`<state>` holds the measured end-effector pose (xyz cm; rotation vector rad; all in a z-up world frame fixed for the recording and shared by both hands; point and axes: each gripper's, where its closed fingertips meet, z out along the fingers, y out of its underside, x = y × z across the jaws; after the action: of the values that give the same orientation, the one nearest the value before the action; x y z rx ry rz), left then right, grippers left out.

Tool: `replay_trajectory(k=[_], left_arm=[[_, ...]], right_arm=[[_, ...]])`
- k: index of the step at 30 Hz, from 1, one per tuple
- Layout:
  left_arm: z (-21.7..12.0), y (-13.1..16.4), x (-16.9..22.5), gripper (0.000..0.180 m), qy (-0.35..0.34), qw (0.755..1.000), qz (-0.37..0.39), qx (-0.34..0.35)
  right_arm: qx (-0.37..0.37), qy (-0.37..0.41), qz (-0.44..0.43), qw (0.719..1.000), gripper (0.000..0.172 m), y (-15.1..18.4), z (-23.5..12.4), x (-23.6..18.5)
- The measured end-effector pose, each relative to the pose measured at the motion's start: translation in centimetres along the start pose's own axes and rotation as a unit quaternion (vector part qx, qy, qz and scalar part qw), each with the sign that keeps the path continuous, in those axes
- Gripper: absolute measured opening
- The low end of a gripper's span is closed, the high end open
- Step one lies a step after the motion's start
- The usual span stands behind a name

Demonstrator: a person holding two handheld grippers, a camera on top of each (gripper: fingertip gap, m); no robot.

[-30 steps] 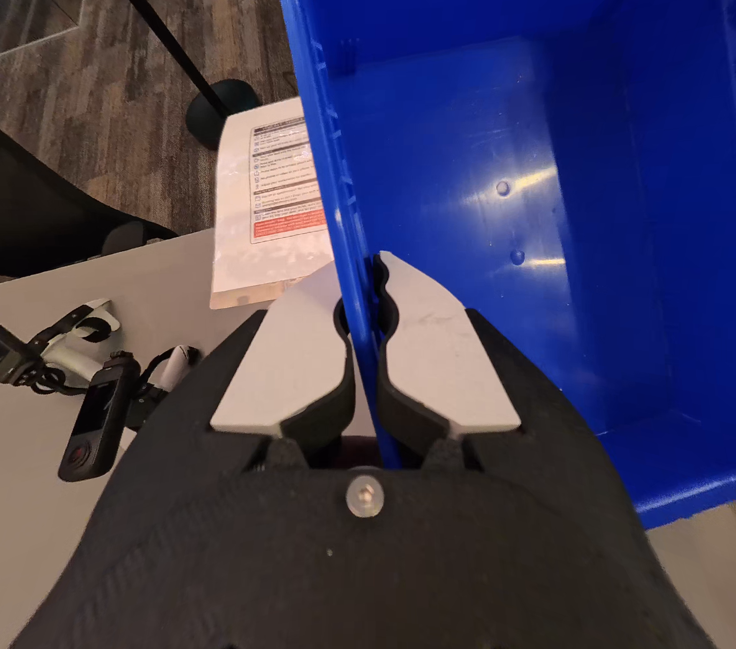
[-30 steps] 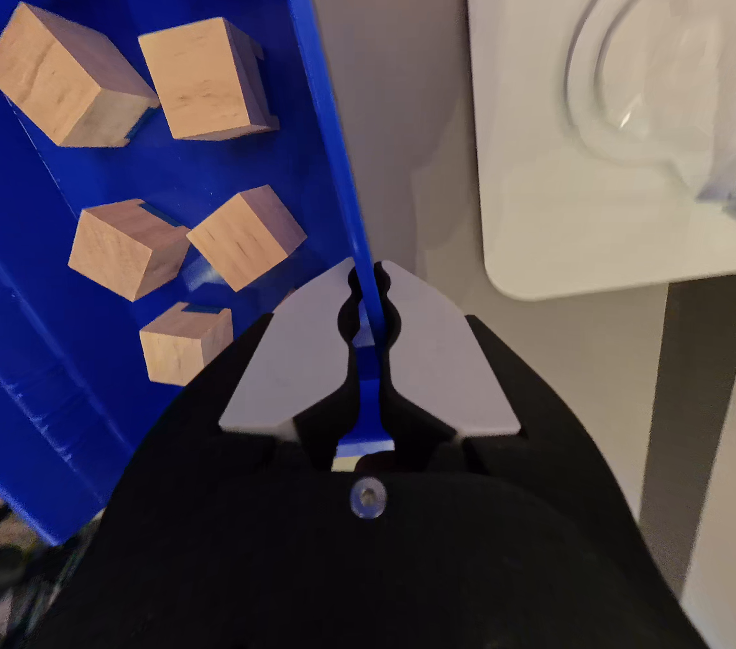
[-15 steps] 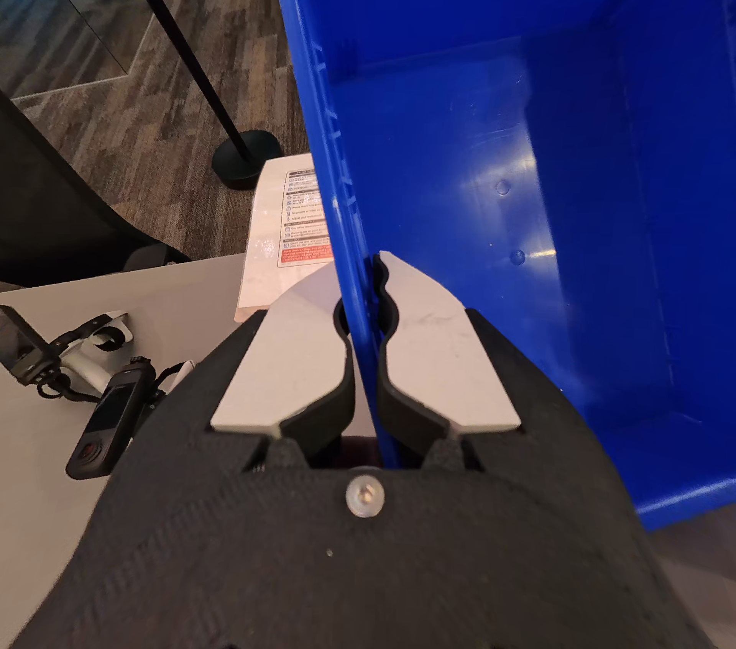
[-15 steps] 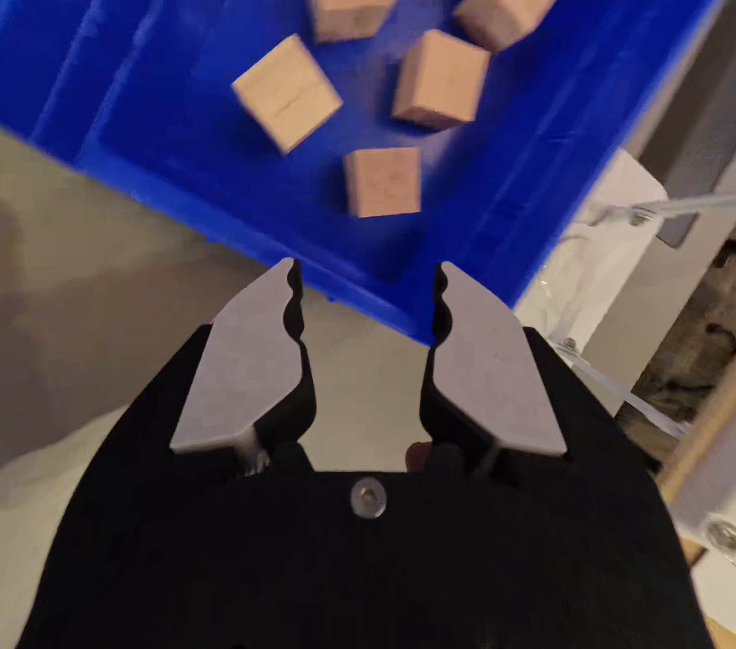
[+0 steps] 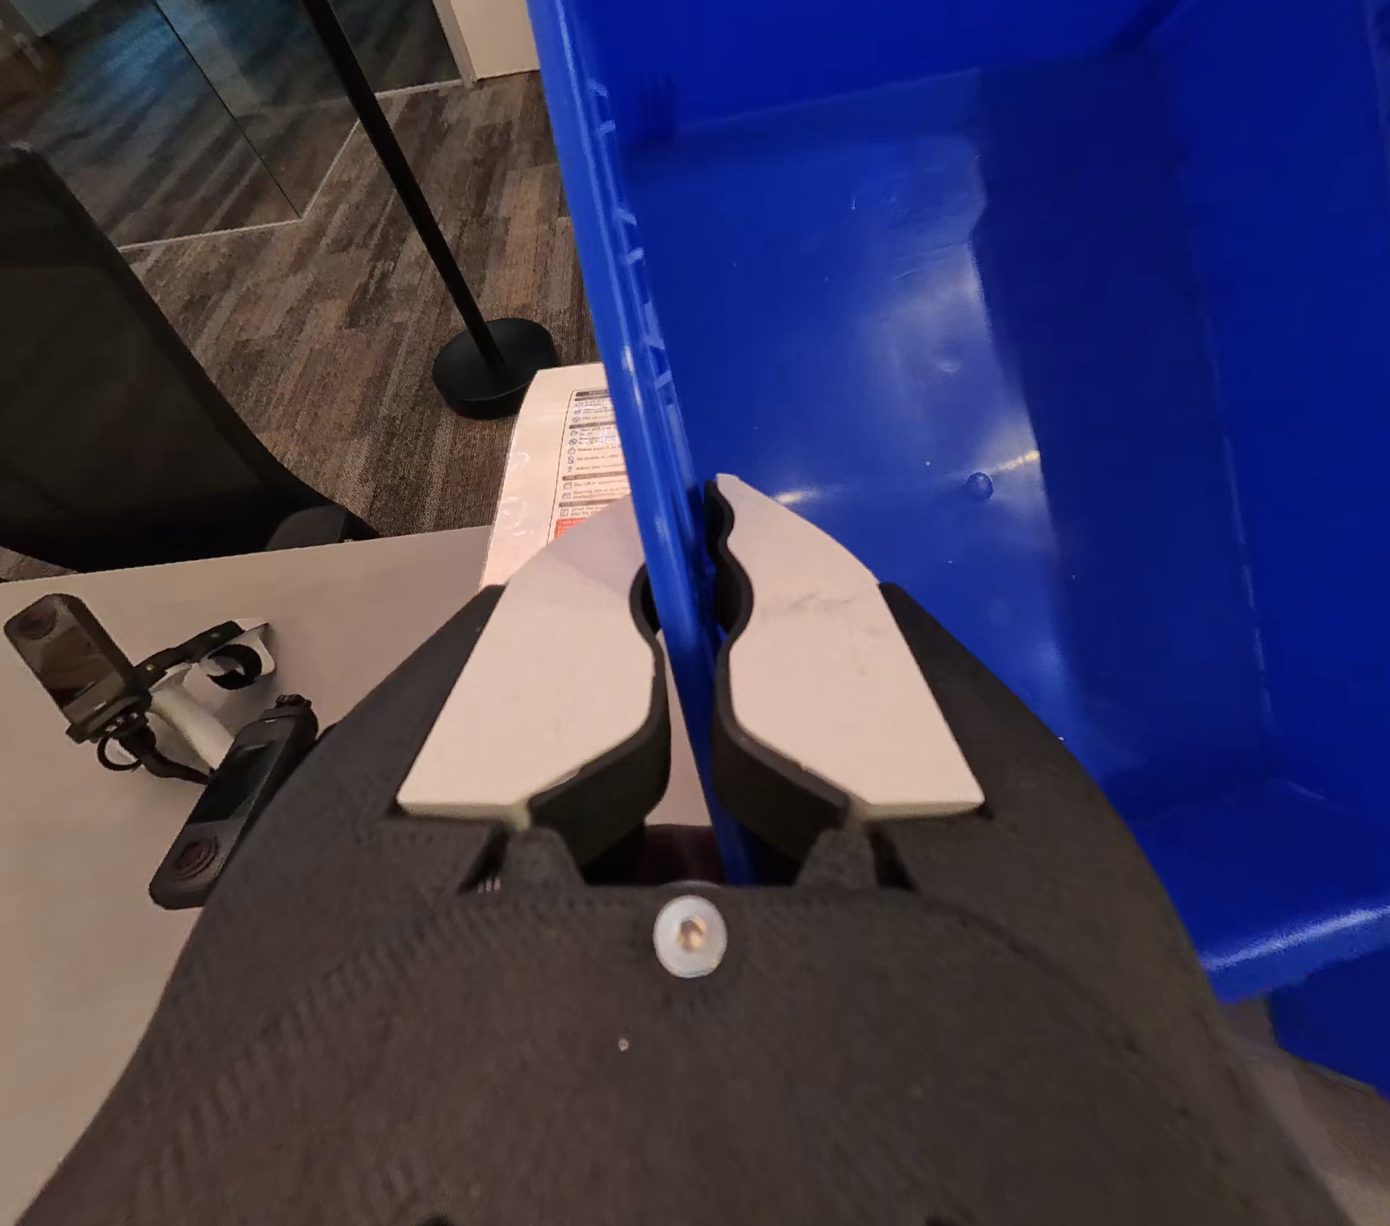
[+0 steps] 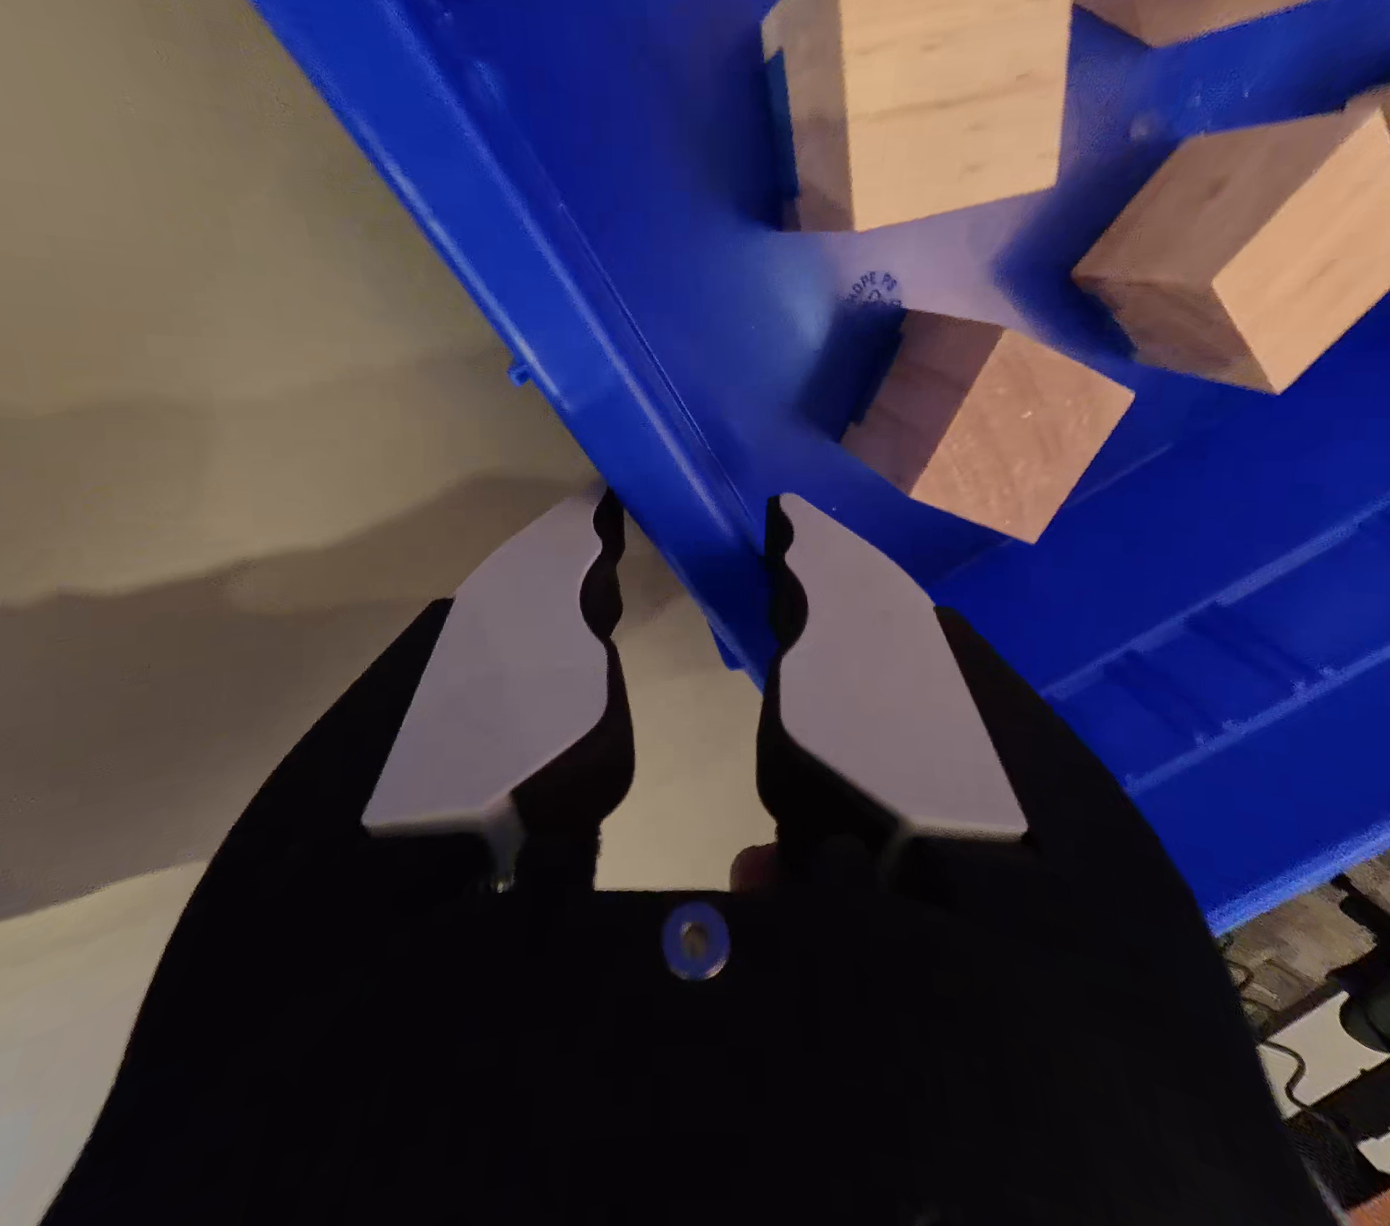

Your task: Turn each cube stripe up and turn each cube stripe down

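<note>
Inside blue bin (image 6: 572,152), wooden cubes (image 6: 948,62)

Each gripper has a broad black body with a finely ribbed, printed-looking surface that widens toward the camera, and a single silver screw set in the middle just behind the fingers. The left gripper (image 5: 688,596) and right gripper (image 6: 692,581) each carry two pale grey, flat-topped fingers (image 5: 820,671) tapering toward 12 o'clock. Their inner faces are lined with black, wavy-edged pads (image 6: 605,596).
</note>
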<state>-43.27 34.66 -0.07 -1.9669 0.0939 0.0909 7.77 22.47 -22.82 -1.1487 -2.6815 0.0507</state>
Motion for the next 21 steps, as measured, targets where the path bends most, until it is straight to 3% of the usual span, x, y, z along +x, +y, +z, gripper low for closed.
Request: replay_trajectory(k=[1, 11, 16, 21], left_arm=[[-0.2, -0.1, -0.1, 0.006, -0.002, 1.0, 0.0, 0.002], [-4.4, -0.7, -4.7, 0.006, -0.07, 0.995, -0.044, 0.057], [-7.6, -0.8, -7.5, 0.006, -0.097, 0.986, -0.087, 0.103], [-9.1, -1.6, -7.4, 0.006, -0.089, 0.983, -0.094, 0.132]], right_arm=[[0.0, -0.001, 0.0, 1.0, 0.035, -0.7, 0.2, 0.4], [0.015, 0.021, 0.081, 0.996, 0.026, -9.4, 3.0, 8.1], [0.008, 0.04, 0.174, 0.984, 0.027, -12.9, 4.4, 12.9], [-0.008, 0.064, 0.269, 0.961, 0.026, -16.0, 5.8, 17.9]])
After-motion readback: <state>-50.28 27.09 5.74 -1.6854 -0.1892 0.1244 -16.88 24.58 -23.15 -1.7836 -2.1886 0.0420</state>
